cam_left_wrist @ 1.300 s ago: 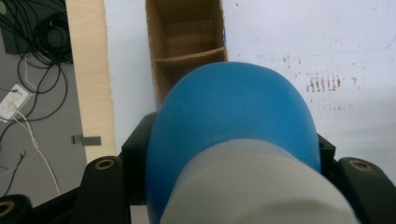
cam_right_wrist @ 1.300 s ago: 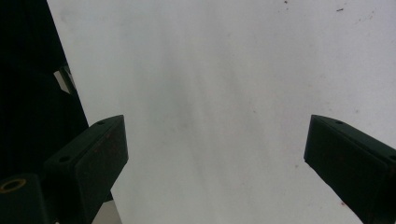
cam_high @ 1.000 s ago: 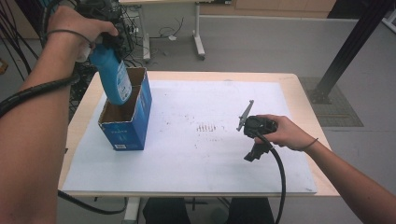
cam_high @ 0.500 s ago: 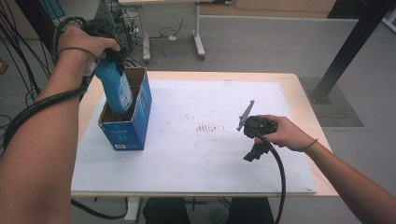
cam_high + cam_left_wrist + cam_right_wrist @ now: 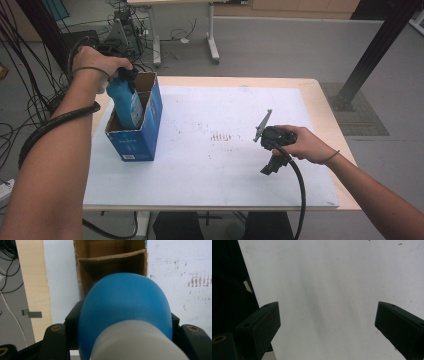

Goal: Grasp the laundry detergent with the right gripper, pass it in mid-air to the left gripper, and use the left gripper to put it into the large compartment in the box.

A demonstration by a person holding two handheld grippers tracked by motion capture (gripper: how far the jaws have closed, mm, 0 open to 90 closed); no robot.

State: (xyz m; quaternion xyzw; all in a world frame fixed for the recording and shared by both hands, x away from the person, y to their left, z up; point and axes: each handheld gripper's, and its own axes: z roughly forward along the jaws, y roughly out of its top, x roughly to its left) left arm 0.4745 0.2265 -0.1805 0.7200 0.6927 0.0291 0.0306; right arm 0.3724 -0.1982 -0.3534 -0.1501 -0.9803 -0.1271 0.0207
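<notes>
Left gripper [image 5: 122,80]: my jaws clamp the blue bottle [image 5: 126,102] near its grey cap, its base already inside the open cardboard box [image 5: 142,135] at the worktop [image 5: 210,175] left edge. Right gripper [image 5: 267,142]: jaws wide, nothing between, resting on the white sheet. Risk: the bottle leans; catching the inner divider could tip the box or wedge the bottle.

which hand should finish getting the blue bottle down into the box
Left. The left gripper already clamps the blue bottle partly inside the box; the right gripper is open, far across the table.
</notes>
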